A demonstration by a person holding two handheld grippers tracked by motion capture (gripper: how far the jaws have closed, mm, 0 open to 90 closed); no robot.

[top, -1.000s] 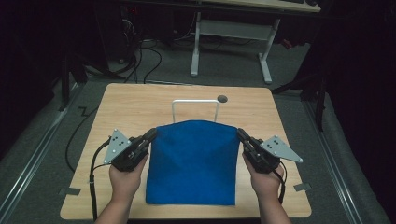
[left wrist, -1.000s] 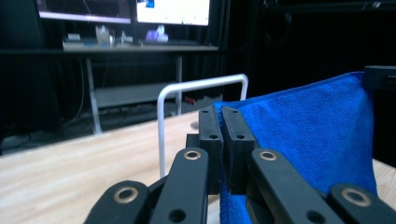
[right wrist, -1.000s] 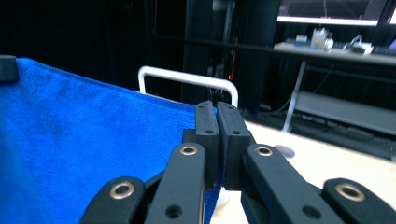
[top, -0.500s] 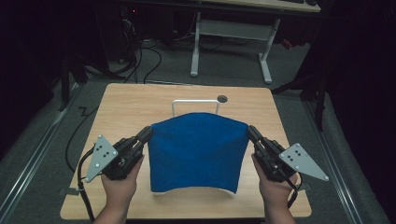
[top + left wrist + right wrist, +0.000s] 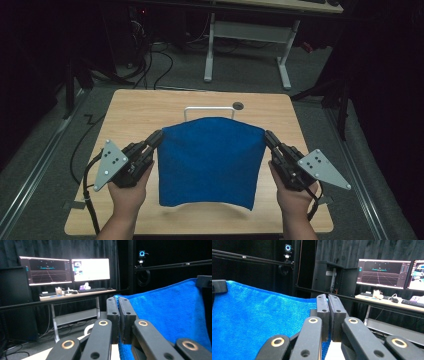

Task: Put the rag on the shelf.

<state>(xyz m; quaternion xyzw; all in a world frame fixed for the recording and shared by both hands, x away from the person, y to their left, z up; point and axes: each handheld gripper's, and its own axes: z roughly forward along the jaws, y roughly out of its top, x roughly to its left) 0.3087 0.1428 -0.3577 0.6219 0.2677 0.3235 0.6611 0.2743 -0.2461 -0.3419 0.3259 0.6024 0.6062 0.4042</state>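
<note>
Blue cloth [image 5: 210, 162] pinched at its top corners by left tongs [image 5: 156, 139] and right tongs [image 5: 268, 138], hanging above desk [image 5: 150, 107]; lifted, rail [image 5: 209, 108] beyond not yet reached.

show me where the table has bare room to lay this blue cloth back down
Bare wood runs along the table's far edge, either side of the white wire stand, and down the left and right margins. The middle is taken: the blue cloth hangs stretched between the left tool and right tool. The strip under its lower hem looks bare.
</note>
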